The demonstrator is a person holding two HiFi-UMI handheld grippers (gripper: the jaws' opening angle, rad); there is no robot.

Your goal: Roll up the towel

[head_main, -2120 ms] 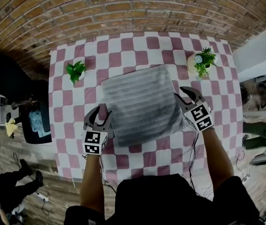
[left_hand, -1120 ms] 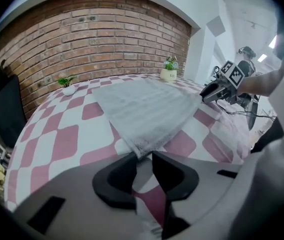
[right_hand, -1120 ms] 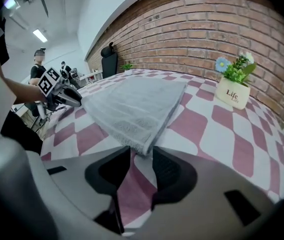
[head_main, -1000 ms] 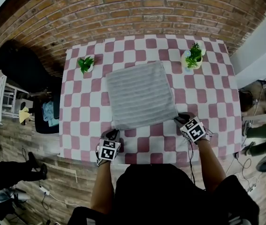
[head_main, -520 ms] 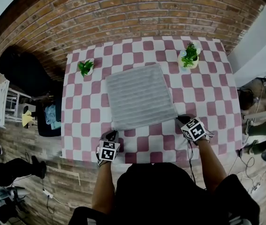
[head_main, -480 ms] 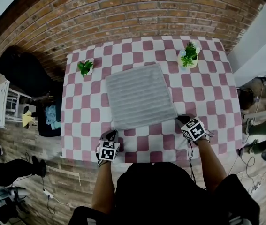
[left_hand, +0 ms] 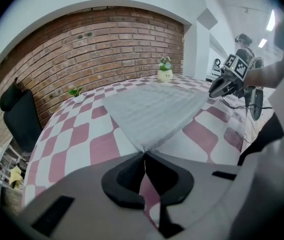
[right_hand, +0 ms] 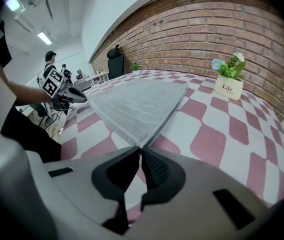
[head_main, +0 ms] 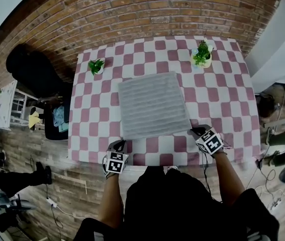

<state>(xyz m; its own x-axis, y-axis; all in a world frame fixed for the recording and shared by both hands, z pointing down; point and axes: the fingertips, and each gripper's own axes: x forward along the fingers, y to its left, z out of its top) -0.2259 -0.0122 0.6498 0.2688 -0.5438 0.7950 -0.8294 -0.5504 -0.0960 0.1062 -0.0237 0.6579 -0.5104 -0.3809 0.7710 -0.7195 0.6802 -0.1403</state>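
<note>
Head view: a grey ribbed towel (head_main: 154,104) lies flat at the centre of the frame on a red-and-white checked table (head_main: 222,109), its near edge facing the person at the bottom. The left gripper (head_main: 120,143) pinches the towel's lower-left corner and the right gripper (head_main: 196,130) its lower-right corner, each with jaws closed tight on the cloth.

The towel is close to square, with no clear long axis. Its ribs run left to right across the frame, and its far edge tilts slightly up to the right. Bare checks lie open on both sides, the wider band at frame right. Only a narrow strip separates the towel from the table's near edge. Beyond the far edge, a small green plant (head_main: 96,66) stands at upper left and a potted flowering plant (head_main: 201,54) at upper right, both clear of the towel, with a brick wall (head_main: 132,14) behind.

The person's dark torso covers the middle of the table's near edge. In the left gripper view, the corner of the towel (left_hand: 149,111) vanishes between the pads of the left gripper (left_hand: 144,154); how deep the cloth goes cannot be told.
</note>
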